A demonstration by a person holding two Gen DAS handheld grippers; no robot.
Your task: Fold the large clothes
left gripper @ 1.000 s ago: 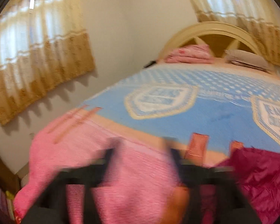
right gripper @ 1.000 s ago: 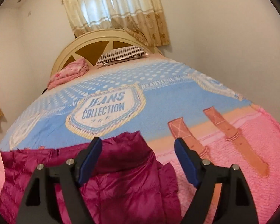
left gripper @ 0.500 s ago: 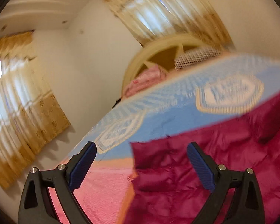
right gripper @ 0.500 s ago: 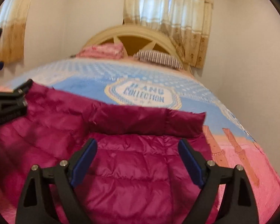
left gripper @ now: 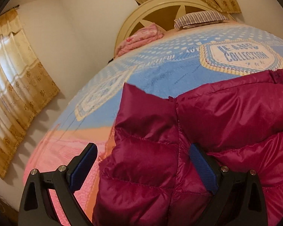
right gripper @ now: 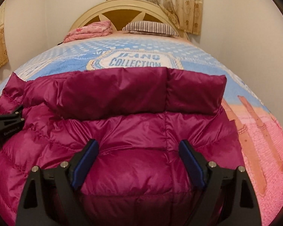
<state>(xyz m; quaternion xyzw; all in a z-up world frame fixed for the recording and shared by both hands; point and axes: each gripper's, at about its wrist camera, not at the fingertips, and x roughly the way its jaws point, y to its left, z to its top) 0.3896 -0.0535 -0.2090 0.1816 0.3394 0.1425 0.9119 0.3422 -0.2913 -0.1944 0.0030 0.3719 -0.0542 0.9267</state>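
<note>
Right wrist view: the right gripper (right gripper: 138,162) is being held wide open, its blue-padded fingers (right gripper: 85,163) spread above the shiny magenta quilted down jacket (right gripper: 122,131), with nothing being gripped between them. The jacket is being shown lying flat on the blue and pink printed bed blanket (right gripper: 207,60), collar toward the headboard. At the left edge, the left gripper (right gripper: 7,121) is being seen beside the jacket's sleeve. In the left wrist view, the left gripper (left gripper: 143,167) is likewise being held open, the jacket's sleeve (left gripper: 147,141) lying between its spread fingers without being clamped. Beyond the jacket, a striped pillow (right gripper: 151,27) and a folded pink cloth (right gripper: 88,31) are being shown against the cream arched headboard (right gripper: 122,4), with beige patterned curtains (right gripper: 171,1) behind.
</note>
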